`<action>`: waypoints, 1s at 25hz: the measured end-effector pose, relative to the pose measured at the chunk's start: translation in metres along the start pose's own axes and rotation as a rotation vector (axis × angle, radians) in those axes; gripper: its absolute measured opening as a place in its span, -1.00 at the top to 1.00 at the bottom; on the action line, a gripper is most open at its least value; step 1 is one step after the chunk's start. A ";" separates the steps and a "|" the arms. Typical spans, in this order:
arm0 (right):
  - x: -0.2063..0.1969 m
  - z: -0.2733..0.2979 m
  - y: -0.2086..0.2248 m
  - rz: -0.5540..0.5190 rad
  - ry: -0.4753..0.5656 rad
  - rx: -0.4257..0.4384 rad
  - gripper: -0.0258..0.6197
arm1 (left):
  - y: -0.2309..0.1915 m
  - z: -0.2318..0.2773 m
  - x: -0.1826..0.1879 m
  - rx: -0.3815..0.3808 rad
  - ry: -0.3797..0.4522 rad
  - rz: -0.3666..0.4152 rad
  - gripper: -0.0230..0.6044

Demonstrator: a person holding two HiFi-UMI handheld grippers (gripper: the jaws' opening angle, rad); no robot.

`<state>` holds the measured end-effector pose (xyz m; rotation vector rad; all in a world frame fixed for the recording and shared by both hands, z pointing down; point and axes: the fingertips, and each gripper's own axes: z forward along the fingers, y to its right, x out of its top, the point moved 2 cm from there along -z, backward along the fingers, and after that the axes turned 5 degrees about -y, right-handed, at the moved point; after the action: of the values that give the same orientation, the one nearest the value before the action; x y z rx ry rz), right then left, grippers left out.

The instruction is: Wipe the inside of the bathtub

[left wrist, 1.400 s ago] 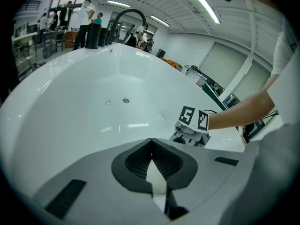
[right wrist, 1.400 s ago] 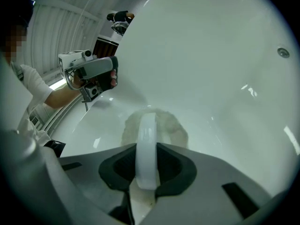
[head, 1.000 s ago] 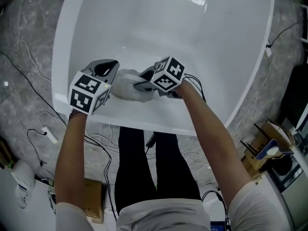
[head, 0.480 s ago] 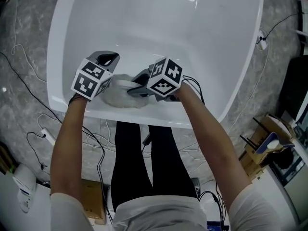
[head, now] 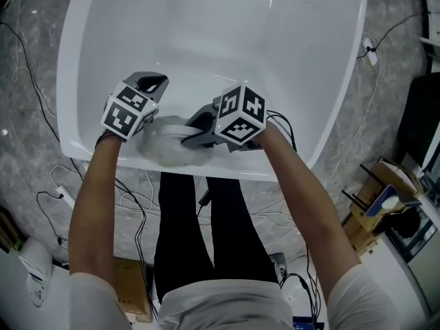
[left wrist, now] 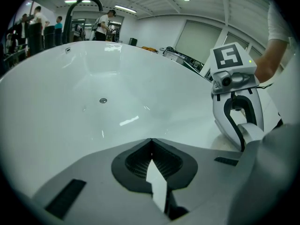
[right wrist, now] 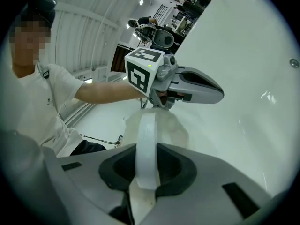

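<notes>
Head view, tub (head: 69, 95): white and glossy, seen from above its near rim.
Head view, cloth (head: 167, 146): pale and bunched, lying on the inner wall just inside the near rim, between the two tools.
Head view, left hand-held gripper (head: 148, 82): just left of the cloth, pointing away into the tub.
Head view, right hand-held gripper (head: 191, 133): touching the cloth from the right, pointing left into it.
Head view, floor (head: 27, 60): grey, strewn with cables (head: 31, 108).
Left gripper view, jaws: together at the tips, nothing clamped.
Left gripper view, drain (left wrist: 103, 100): small round fitting low in the tub ahead.
Left gripper view, other tool: at the right, tilted down.
Right gripper view, jaws: clamped on a white fold of the cloth (right wrist: 157, 125), which runs forward to the bunch on the tub wall.
Right gripper view, other tool: just beyond the bunch, jaws closed and pointing right.
</notes>
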<state>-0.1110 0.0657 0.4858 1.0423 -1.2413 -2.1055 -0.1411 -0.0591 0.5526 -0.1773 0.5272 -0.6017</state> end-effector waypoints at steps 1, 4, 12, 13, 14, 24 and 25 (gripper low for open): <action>-0.004 -0.002 -0.003 0.000 -0.001 0.006 0.63 | 0.004 0.001 0.000 -0.006 -0.003 0.010 0.90; -0.017 -0.010 -0.007 0.007 -0.004 0.021 0.63 | 0.011 0.008 -0.003 -0.033 -0.024 0.037 0.90; -0.064 -0.037 0.016 0.070 -0.019 0.013 0.63 | 0.020 0.053 -0.017 -0.063 -0.107 0.093 0.90; -0.069 -0.039 0.020 0.075 -0.025 0.008 0.63 | 0.021 0.059 -0.019 -0.066 -0.113 0.104 0.90; -0.073 -0.042 0.025 0.079 -0.031 0.002 0.63 | 0.023 0.063 -0.020 -0.065 -0.124 0.115 0.90; -0.091 -0.046 0.072 0.097 -0.046 -0.032 0.63 | 0.030 0.086 -0.019 -0.047 -0.168 0.169 0.90; -0.092 -0.047 0.077 0.100 -0.043 -0.037 0.63 | 0.029 0.090 -0.019 -0.047 -0.160 0.171 0.90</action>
<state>-0.0168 0.0711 0.5739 0.9049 -1.2435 -2.0766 -0.0932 -0.0240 0.6279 -0.2210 0.3975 -0.4051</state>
